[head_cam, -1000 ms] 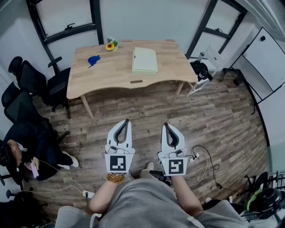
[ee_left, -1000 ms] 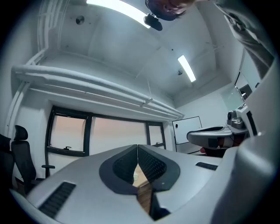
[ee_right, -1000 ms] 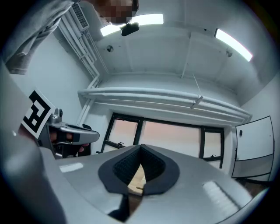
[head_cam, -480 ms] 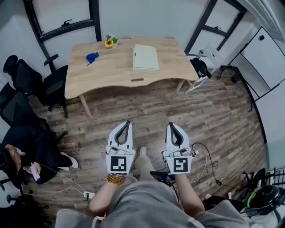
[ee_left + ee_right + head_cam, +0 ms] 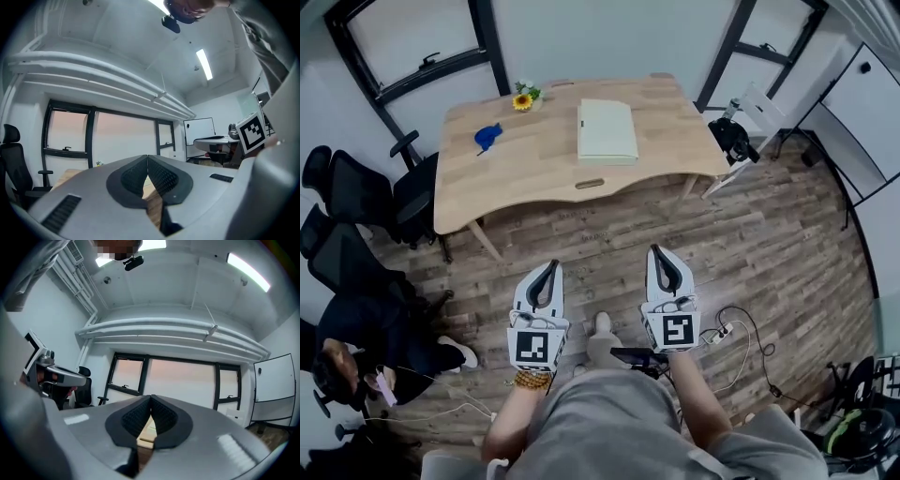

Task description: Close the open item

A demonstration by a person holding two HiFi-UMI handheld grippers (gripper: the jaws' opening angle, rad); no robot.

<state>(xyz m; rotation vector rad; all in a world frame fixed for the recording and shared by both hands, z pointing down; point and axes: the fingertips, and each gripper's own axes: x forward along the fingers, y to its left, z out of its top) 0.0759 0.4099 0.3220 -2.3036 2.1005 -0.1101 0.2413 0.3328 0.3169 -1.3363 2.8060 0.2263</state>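
Note:
A pale green flat rectangular item (image 5: pixel 606 129) lies on the wooden table (image 5: pixel 534 178), towards its far right part; I cannot tell whether it is open. My left gripper (image 5: pixel 551 264) and right gripper (image 5: pixel 656 249) hover side by side over the floor, well short of the table, both shut with nothing between the jaws. In the left gripper view the gripper (image 5: pixel 147 157) shows closed pads with the table's wood (image 5: pixel 152 206) below them. In the right gripper view the gripper (image 5: pixel 151 397) is likewise closed, and the pale item (image 5: pixel 149 430) shows under the pads.
A blue object (image 5: pixel 487 137) and a small sunflower (image 5: pixel 523 98) sit at the table's far left. Black office chairs (image 5: pixel 356 187) and a seated person (image 5: pixel 356 347) are at the left. A white chair with a black bag (image 5: pixel 739 136) stands at the right. Cables (image 5: pixel 741 337) lie on the floor.
The table has come a little nearer and looks larger in the head view. Both grippers stayed shut; the left one has dropped slightly lower and leftward.

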